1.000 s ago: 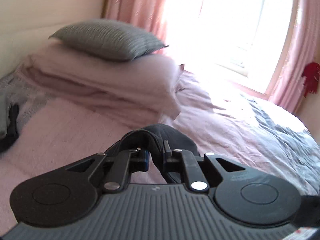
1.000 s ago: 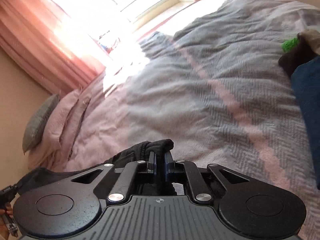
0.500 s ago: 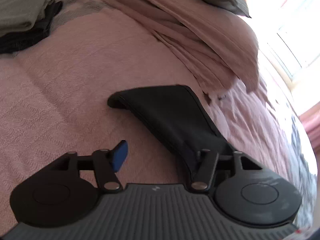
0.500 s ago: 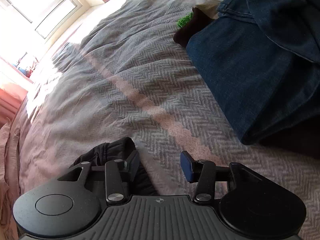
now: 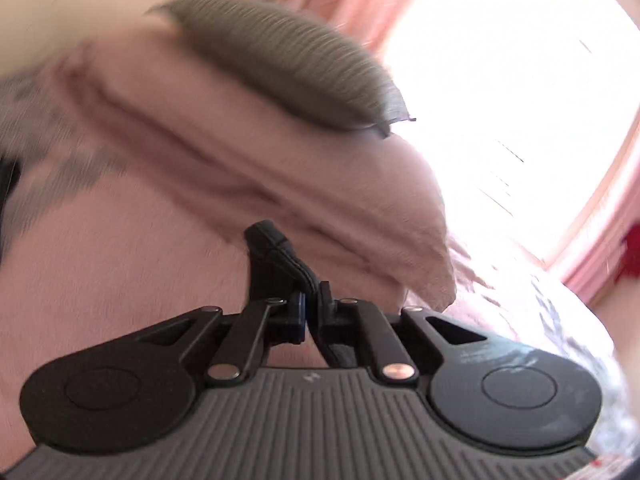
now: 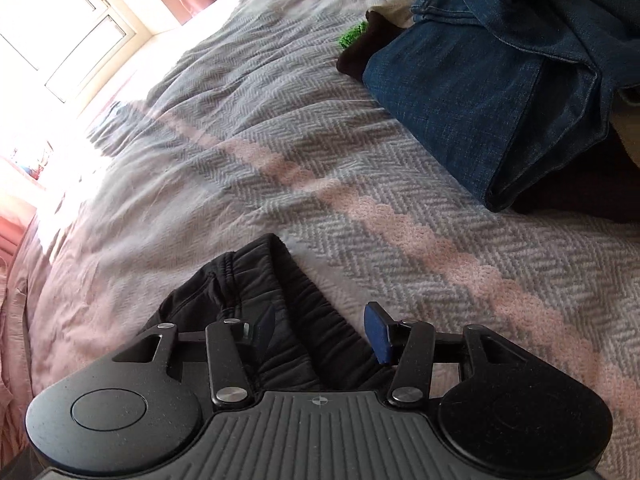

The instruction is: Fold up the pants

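The black pants (image 5: 276, 264) stick up between the fingers of my left gripper (image 5: 310, 310), which is shut on a hemmed edge of them above the pink bedspread. The left wrist view is blurred by motion. In the right wrist view the elastic waistband of the black pants (image 6: 272, 296) lies on the grey herringbone blanket (image 6: 320, 144). My right gripper (image 6: 320, 330) stands open over that waistband, its blue-padded fingers wide apart with the cloth lying loose between them.
A grey pillow (image 5: 288, 68) rests on pink pillows (image 5: 280, 168) at the head of the bed, with a bright window (image 5: 520, 80) and pink curtains behind. Folded blue jeans (image 6: 500, 80) and dark clothes lie to the right of my right gripper.
My left gripper was open beside the pants half a second ago and has shut on their edge and tilted up toward the pillows. My right gripper stays open and has shifted slightly over the waistband.
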`<act>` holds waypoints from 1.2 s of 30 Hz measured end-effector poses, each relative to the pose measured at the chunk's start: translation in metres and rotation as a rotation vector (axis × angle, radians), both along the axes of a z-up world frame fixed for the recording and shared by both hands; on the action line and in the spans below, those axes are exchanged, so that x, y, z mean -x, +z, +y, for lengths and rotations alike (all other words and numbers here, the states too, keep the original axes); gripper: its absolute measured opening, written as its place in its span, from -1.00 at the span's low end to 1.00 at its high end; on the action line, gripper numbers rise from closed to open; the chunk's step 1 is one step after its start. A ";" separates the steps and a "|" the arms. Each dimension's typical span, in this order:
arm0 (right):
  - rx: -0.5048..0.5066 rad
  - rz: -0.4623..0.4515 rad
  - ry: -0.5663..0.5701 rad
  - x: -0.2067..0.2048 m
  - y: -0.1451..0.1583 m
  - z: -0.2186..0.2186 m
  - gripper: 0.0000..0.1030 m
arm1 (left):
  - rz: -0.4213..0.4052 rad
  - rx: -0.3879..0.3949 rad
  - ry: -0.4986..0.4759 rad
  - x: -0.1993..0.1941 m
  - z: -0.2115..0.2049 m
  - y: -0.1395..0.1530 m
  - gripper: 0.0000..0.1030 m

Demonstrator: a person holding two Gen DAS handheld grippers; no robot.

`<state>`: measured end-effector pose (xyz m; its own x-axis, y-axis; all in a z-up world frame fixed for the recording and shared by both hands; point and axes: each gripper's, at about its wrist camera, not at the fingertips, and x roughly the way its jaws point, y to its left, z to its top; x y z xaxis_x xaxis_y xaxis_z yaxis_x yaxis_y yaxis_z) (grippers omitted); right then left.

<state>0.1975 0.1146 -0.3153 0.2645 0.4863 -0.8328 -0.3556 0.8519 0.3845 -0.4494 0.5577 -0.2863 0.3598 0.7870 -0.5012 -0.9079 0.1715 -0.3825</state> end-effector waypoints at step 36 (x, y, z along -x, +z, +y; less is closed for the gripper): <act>-0.218 0.308 0.037 0.071 -0.053 -0.220 -0.42 | 0.273 0.450 0.383 0.107 -0.384 0.006 0.03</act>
<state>0.1265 -0.1053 -0.3687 -0.0035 0.6657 -0.7462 -0.2242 0.7267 0.6493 -0.5567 0.1738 -0.2802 -0.0918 0.5258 -0.8456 -0.9475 -0.3073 -0.0882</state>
